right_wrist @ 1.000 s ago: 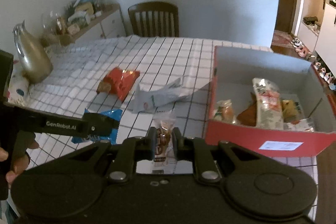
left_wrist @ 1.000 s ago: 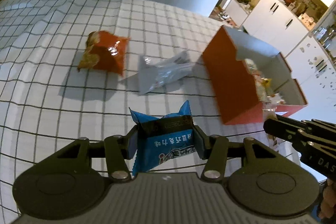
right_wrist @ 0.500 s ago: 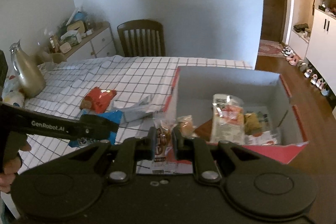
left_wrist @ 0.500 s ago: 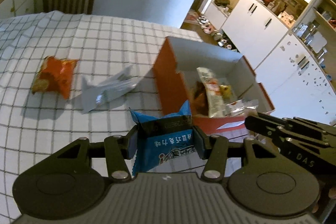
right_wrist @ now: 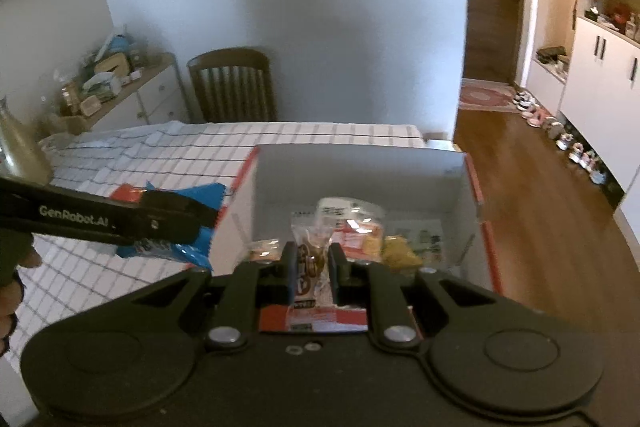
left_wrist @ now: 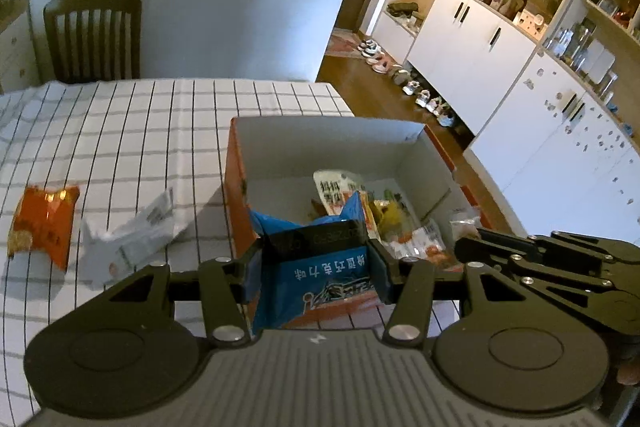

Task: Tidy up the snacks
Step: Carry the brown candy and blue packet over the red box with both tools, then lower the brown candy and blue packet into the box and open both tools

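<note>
In the left wrist view, the left gripper has its fingers pressed on either side of a blue packet with white lettering, so the tool is closed on that packet at a middling width; the packet hangs in front of the near left corner of an open red box with white inner walls; the box stands on a table covered by a white cloth with a dark grid; inside the box lie several wrapped snacks, heaped toward its near side; to the left of the box, on the cloth, a pale crumpled wrapper lies near the box wall and an orange bag lies further left, apart from it; the right gripper reaches in from the right edge, over the near right part of the box; a wooden chair stands at the far end of the table.

In the right wrist view, the right gripper is narrow, its fingers pinching a small clear packet with a brown and white print; the packet is held over the near side of the box; the left gripper comes in from the left with the blue packet, beside the box's left wall.
</note>
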The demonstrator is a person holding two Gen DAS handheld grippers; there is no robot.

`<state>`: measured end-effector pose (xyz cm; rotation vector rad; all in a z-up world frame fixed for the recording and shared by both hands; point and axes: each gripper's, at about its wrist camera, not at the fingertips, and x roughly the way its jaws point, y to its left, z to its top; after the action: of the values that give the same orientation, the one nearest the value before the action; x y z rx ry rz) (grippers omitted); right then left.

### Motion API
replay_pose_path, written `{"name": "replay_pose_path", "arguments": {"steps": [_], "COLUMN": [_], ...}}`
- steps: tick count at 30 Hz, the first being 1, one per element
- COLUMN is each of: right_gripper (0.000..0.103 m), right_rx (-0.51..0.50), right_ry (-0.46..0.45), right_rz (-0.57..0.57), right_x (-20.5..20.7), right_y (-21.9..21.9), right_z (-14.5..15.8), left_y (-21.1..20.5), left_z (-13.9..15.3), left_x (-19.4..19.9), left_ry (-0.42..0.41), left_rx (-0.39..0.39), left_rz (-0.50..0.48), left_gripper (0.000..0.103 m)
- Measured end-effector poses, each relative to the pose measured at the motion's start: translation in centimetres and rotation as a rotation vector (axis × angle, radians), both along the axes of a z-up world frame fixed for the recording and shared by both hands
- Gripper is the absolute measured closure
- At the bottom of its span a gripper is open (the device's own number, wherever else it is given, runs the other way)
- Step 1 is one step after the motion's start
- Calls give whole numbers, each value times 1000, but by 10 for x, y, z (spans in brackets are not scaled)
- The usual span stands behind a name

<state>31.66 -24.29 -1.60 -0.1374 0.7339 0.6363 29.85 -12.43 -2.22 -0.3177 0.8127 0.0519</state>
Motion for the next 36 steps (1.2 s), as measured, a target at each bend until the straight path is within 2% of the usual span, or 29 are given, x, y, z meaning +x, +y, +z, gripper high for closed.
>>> {"name": "replay_pose_path", "arguments": {"steps": [8,22,32,36], "right_gripper": [89,89,88,84], "right_rx": [-30,-101,-141,-152], "right_ry": [29,111,172,181], "right_rz": [-45,-78,-79,-68], "right_x": [37,81,98,99], "right_y": [-18,-15,-18,-18], "right_z": [-16,-52,-76,-80], "left_y": [-13,-36,-40,-41], "left_z": [-16,-58,-81,-84], "left_x": [51,119,135,137], "left_ry": [47,164,239,244], "left_rx": [101,278,251,255], "left_rz": [29,19,39,26], "left_gripper": [50,50,50,49]}}
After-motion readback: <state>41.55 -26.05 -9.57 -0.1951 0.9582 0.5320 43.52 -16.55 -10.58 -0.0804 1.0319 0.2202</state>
